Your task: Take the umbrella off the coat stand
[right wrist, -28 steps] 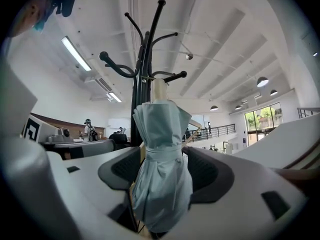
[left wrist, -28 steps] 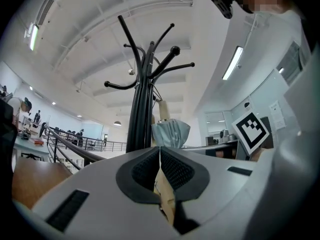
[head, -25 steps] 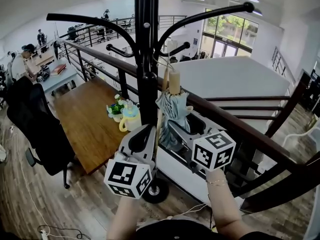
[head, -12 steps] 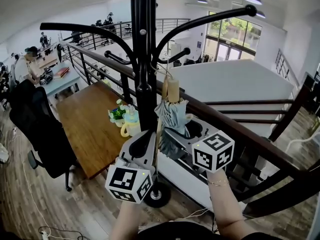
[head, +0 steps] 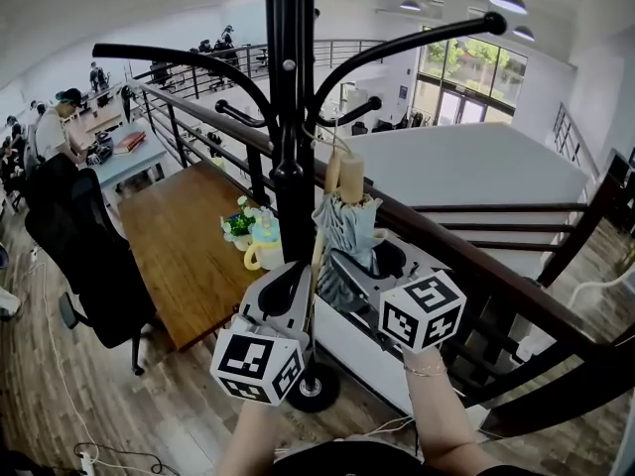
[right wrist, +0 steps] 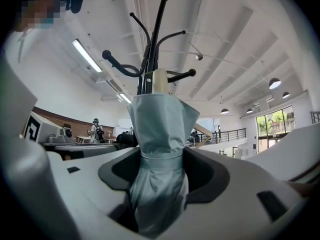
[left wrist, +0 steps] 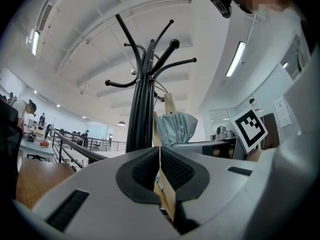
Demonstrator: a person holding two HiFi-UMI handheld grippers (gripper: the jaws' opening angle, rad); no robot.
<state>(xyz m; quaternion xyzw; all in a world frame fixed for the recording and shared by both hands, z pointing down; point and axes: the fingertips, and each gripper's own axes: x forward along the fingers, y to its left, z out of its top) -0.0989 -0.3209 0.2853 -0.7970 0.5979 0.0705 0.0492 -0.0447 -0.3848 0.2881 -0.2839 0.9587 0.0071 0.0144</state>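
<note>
Right gripper [right wrist: 160,159] clenched round the folded pale-blue umbrella [head: 349,228], which stands upright just beside the black coat stand [head: 290,181]; left gripper [left wrist: 160,153] pinches a thin tan strap [left wrist: 166,194].

I see an open-plan office on an upper level. A black office chair [head: 84,251] stands at a long wooden table [head: 174,251] on plank flooring [head: 60,385], next to a black coat stand [head: 291,167]. Farther off, a person [head: 52,127] sits at a cluttered desk [head: 124,157]. Dark metal railings [head: 193,117] edge the level. Pendant lamps [head: 508,1] hang from the white ceiling, and tall glazed doors [head: 451,92] show trees outside.
</note>
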